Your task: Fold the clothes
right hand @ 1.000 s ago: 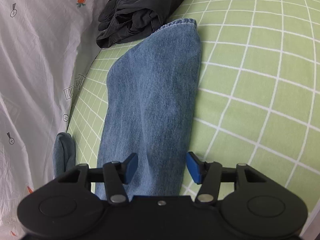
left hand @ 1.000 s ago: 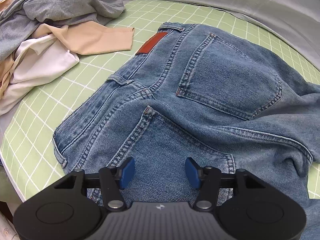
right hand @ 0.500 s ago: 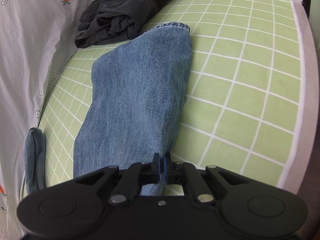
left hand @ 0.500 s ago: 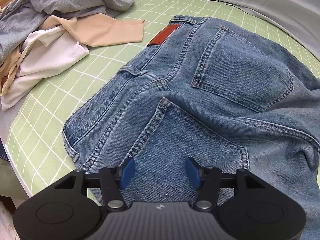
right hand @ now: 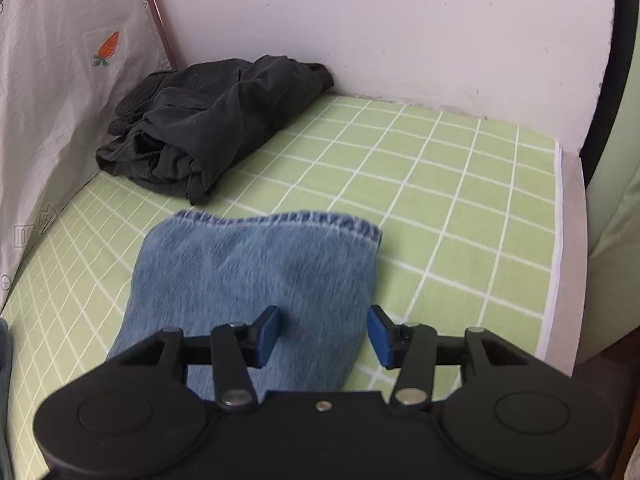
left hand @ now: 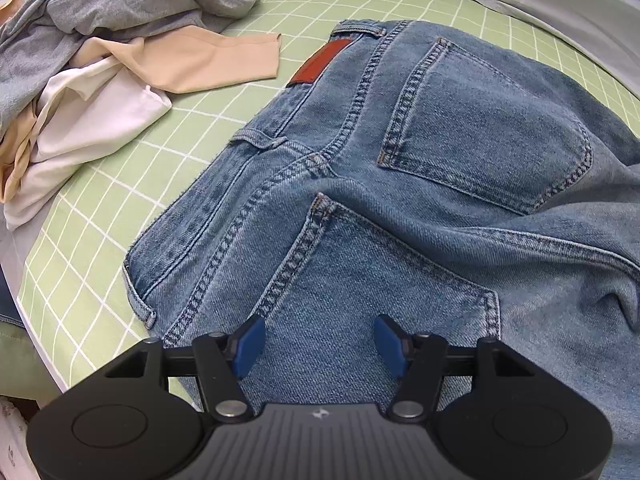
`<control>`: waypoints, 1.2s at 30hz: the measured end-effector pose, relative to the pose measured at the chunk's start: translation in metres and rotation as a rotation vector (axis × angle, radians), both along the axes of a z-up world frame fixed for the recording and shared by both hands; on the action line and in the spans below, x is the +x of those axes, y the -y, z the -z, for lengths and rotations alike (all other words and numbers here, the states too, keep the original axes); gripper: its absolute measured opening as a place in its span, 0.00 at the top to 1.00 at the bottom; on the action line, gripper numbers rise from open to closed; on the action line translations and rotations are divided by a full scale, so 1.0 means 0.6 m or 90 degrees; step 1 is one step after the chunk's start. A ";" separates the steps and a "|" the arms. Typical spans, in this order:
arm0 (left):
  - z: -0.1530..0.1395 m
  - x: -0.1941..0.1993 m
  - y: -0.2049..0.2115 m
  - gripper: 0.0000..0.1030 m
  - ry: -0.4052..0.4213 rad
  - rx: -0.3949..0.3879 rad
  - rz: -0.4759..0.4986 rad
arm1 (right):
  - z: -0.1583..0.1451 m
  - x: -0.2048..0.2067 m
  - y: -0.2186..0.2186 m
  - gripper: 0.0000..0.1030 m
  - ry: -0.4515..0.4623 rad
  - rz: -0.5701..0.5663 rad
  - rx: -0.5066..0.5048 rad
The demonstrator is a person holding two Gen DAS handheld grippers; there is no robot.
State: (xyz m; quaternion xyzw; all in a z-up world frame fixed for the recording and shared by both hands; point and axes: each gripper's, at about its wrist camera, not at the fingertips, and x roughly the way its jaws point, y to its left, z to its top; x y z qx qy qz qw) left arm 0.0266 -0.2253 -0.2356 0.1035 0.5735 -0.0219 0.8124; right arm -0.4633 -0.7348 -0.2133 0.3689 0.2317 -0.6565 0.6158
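Note:
Blue jeans (left hand: 400, 184) lie back side up on the green checked sheet (left hand: 100, 208), with two back pockets and a red-brown waist patch (left hand: 320, 60) showing. My left gripper (left hand: 319, 346) is open and empty, just above the near back pocket. In the right wrist view a jeans leg (right hand: 256, 280) lies flat with its hem away from me. My right gripper (right hand: 323, 336) is open over that leg near its right edge, holding nothing.
A pile of grey, beige and white clothes (left hand: 100, 52) lies at the left. A crumpled black garment (right hand: 208, 128) sits by the white wall (right hand: 380, 28). A carrot-print sheet (right hand: 60, 80) hangs along the left. The bed's edge (right hand: 568, 260) is at the right.
My right gripper shut on the jeans leg half a second ago, then opened and moved toward the hem. My left gripper stayed open and shifted slightly over the seat.

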 end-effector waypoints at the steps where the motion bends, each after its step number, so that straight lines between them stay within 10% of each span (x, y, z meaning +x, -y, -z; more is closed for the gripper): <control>1: 0.000 -0.001 0.001 0.39 0.000 0.002 -0.002 | -0.004 0.006 0.017 0.45 -0.016 -0.021 -0.011; 4: 0.000 -0.003 0.005 0.38 0.003 0.011 -0.007 | -0.008 0.036 0.061 0.28 -0.064 -0.102 -0.029; 15: -0.001 -0.001 0.016 0.34 -0.001 0.045 -0.007 | 0.037 0.171 0.147 0.23 -0.122 -0.353 0.024; 18: -0.001 -0.001 0.016 0.33 -0.001 0.045 -0.009 | 0.040 0.165 0.166 0.37 -0.078 -0.355 0.044; 21: 0.001 0.001 0.014 0.29 -0.002 0.044 -0.016 | 0.033 0.161 0.171 0.86 -0.041 -0.361 0.042; 28: 0.001 0.002 0.011 0.27 -0.008 0.032 -0.025 | -0.018 0.122 0.196 0.90 0.058 -0.185 -0.043; 33: 0.000 0.004 0.012 0.23 -0.007 0.033 -0.031 | -0.016 0.141 0.197 0.80 0.002 -0.217 -0.024; 36: 0.000 0.004 0.008 0.23 -0.006 0.025 -0.036 | -0.035 0.122 0.164 0.51 0.001 -0.205 -0.061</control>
